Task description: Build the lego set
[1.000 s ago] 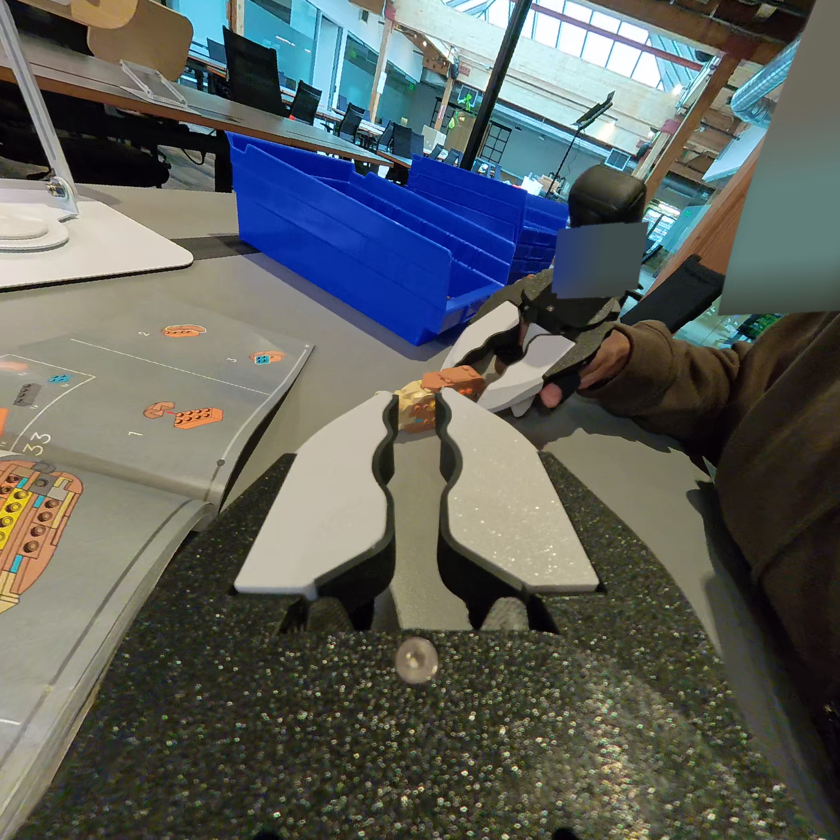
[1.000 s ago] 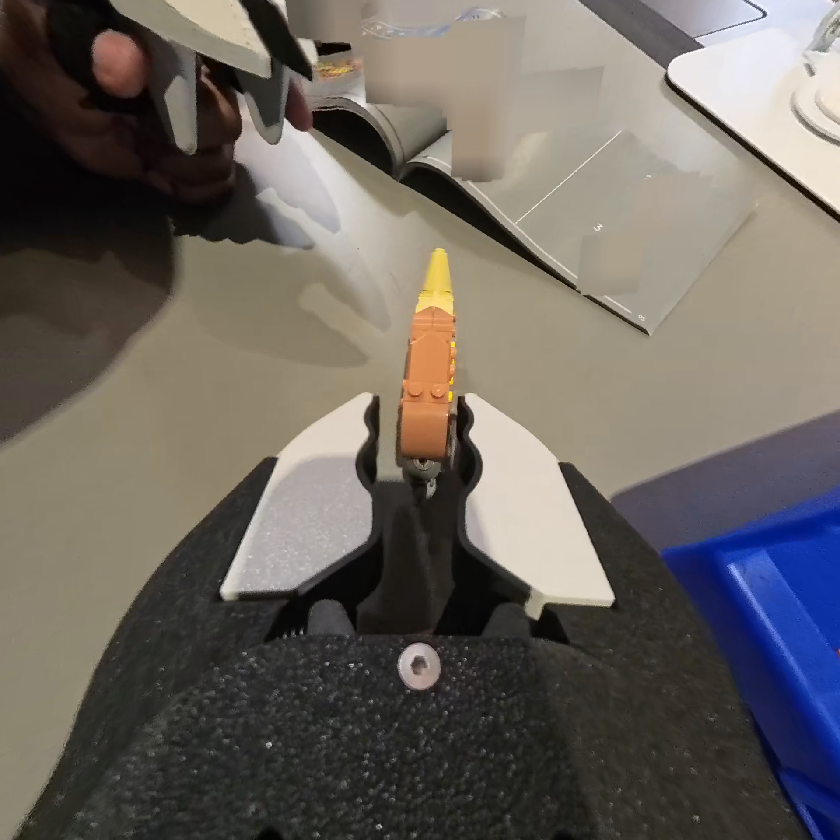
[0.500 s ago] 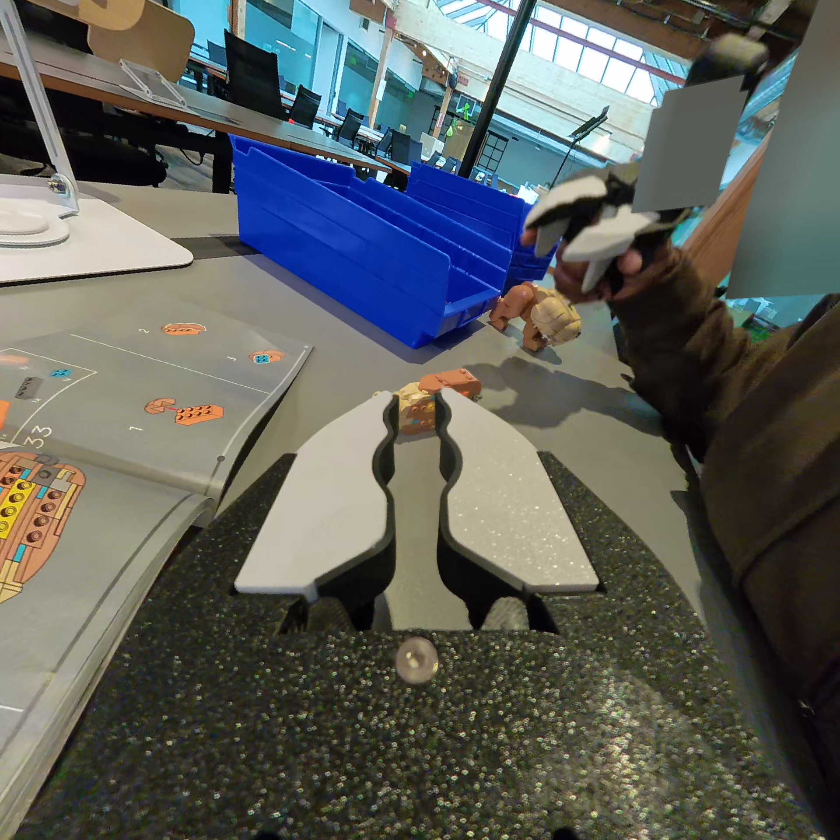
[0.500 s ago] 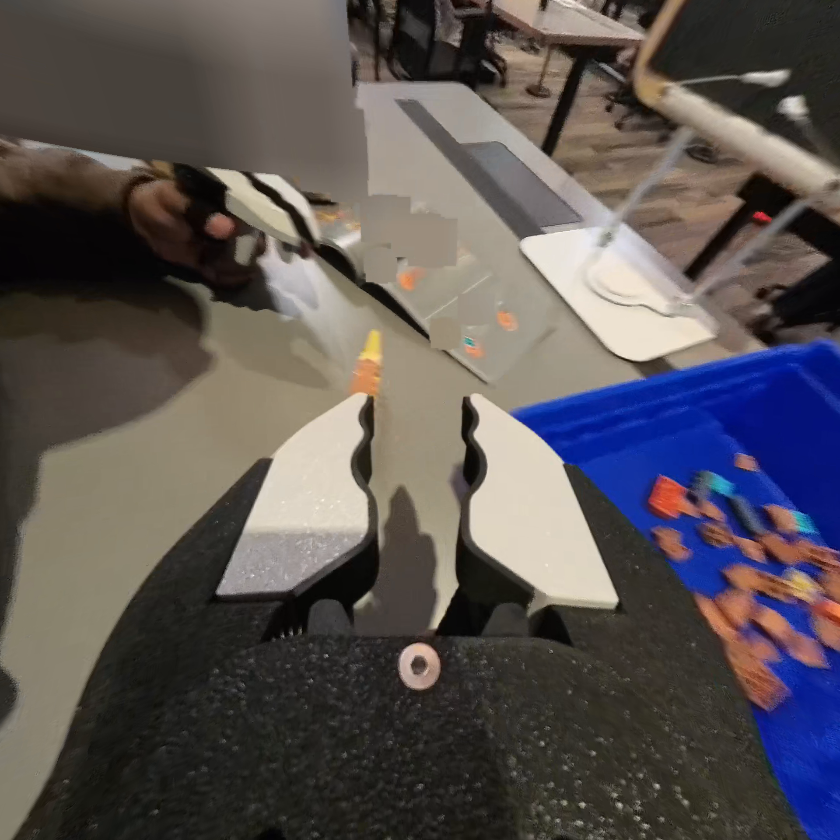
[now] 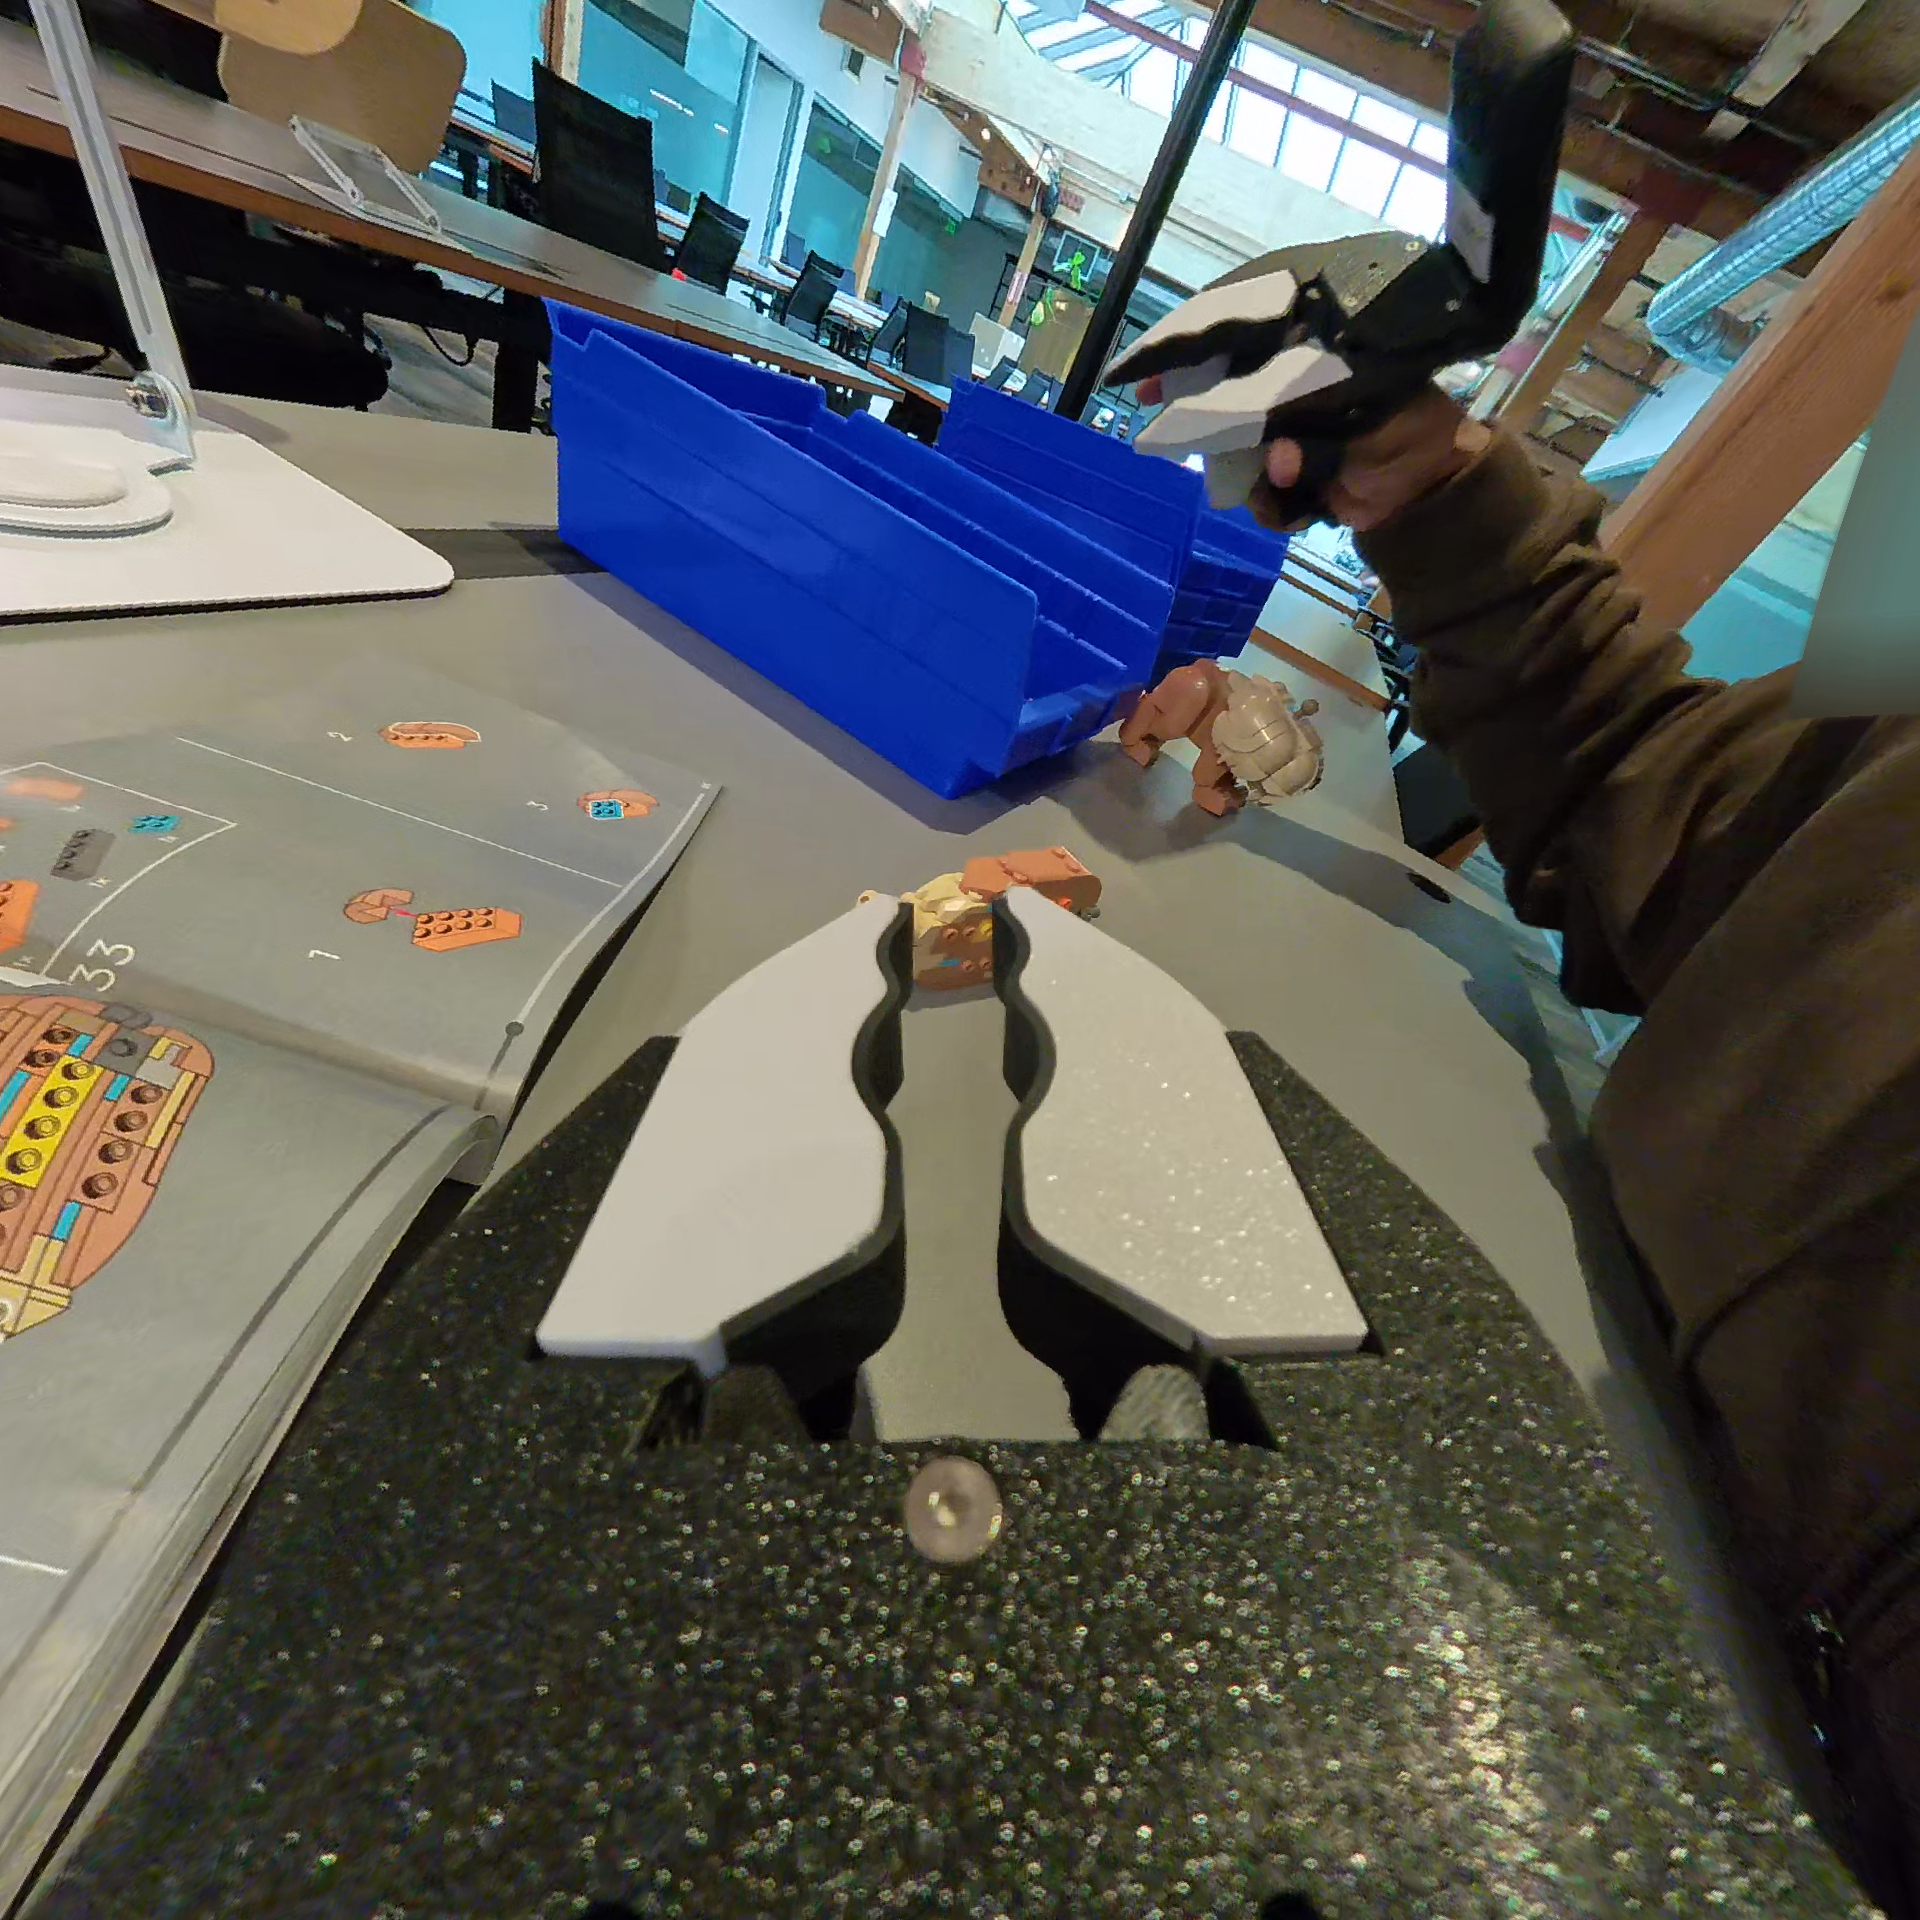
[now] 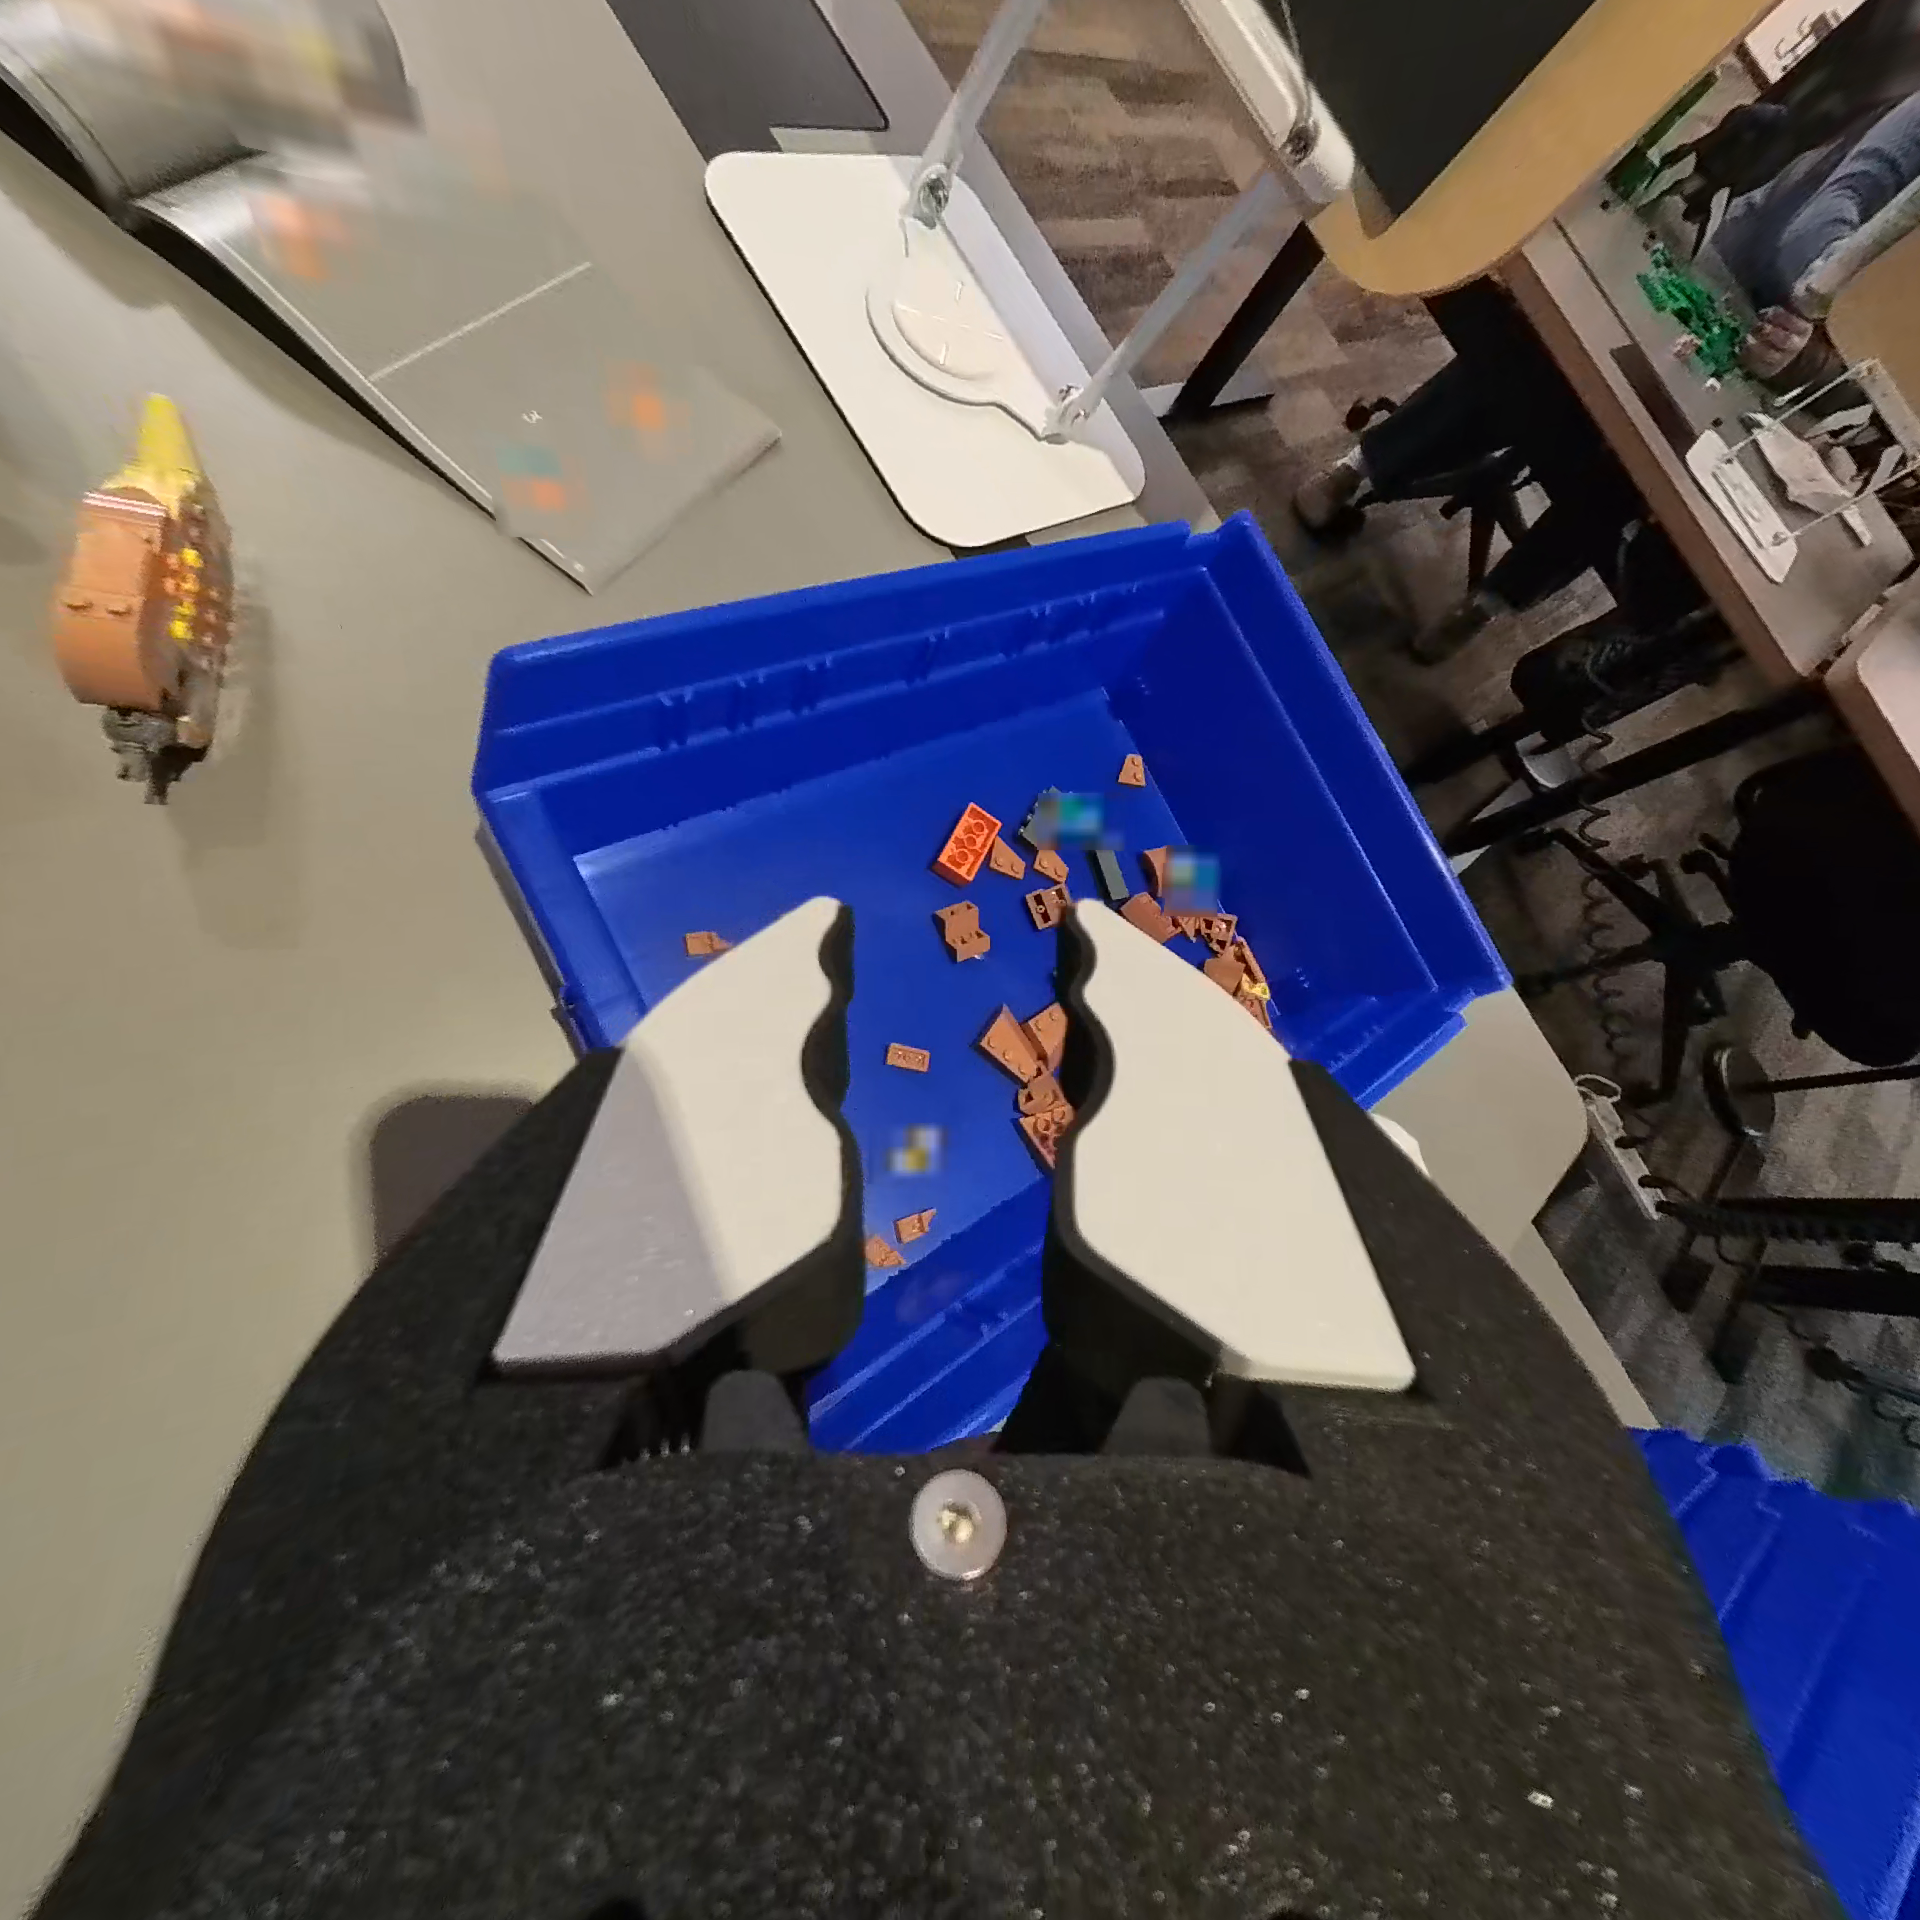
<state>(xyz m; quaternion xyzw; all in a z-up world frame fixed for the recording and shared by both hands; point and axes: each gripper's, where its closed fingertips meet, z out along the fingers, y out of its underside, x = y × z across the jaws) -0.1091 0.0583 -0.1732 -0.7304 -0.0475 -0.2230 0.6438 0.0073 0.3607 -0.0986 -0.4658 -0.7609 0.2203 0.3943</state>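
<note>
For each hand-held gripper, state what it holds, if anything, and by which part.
The left hand-held gripper grips the orange-and-tan lego sub-assembly at its near end. The right hand-held gripper is open and empty, above the blue bin.

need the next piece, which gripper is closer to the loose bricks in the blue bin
Right. The right gripper hangs open directly above the loose bricks in the blue bin; the left gripper is down at the table, closed around the small brick assembly.

Open-plan workshop: grey table (image 5: 1299,935), long wooden desks (image 5: 436,218), black office chairs (image 5: 597,171), timber beams, skylights (image 5: 1309,114), glazed partitions, wood-patterned floor (image 6: 1174,239).
</note>
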